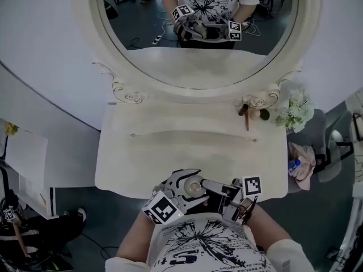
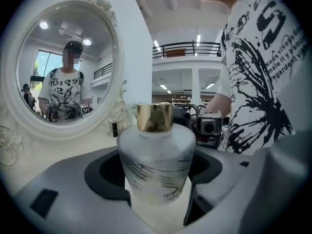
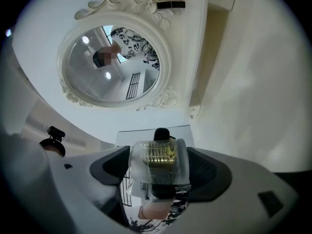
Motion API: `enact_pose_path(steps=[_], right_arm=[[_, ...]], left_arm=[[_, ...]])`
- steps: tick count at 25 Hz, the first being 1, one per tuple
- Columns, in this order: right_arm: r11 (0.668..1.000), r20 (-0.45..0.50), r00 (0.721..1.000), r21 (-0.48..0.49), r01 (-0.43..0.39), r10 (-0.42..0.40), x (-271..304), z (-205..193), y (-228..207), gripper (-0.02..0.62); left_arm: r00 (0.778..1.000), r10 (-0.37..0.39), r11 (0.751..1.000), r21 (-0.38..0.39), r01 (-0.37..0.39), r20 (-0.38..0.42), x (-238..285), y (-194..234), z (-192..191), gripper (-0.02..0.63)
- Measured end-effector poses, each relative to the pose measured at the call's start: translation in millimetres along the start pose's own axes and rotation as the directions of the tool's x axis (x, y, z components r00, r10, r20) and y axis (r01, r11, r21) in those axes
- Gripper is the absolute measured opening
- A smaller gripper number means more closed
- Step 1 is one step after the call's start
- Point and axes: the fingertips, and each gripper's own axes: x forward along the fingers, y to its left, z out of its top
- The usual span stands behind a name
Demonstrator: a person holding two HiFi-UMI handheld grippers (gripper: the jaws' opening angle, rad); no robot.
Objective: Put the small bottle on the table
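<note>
A frosted white bottle (image 2: pixel 156 162) with a gold cap stands upright between the jaws of my left gripper (image 2: pixel 156 184), which is shut on its body. In the head view this bottle (image 1: pixel 194 186) and the left gripper (image 1: pixel 190 187) are close to my body, just off the front edge of the white dressing table (image 1: pixel 142 169). My right gripper (image 3: pixel 160 172) is shut on a small clear bottle (image 3: pixel 158 162) with a ribbed gold part and a black end. In the head view the right gripper (image 1: pixel 227 196) sits right beside the left one, and the small bottle is hidden there.
An oval mirror (image 1: pixel 198 33) in a carved white frame stands at the back of the table. A dark lipstick (image 1: pixel 246 118) and white flowers (image 1: pixel 295 113) lie at the back right. A chair with pink cloth and a water bottle (image 1: pixel 293 165) is off the table's right.
</note>
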Motion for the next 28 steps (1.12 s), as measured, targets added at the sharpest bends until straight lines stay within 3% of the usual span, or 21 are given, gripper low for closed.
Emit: enact_pose_path(steps=[11, 22, 28], right_arm=[[0.999, 0.106, 0.994, 0.044, 0.005, -0.010, 42.3, 39.5, -51.6, 0.374], [0.998, 0.127, 0.991, 0.051, 0.032, -0.039, 54.5, 65.1, -104.8, 0.376], [0.995, 0.164, 0.981, 0.020, 0.101, -0.103, 52.3, 72.9, -125.3, 0.375]], left_arm=[[0.993, -0.114, 0.993, -0.014, 0.114, -0.020, -4.7, 56.3, -49.8, 0.347], [0.992, -0.108, 0.993, -0.046, 0.106, -0.059, 9.5, 85.7, -102.6, 0.346], [0.992, -0.099, 0.993, -0.067, 0.094, -0.074, 18.5, 91.2, -124.7, 0.347]])
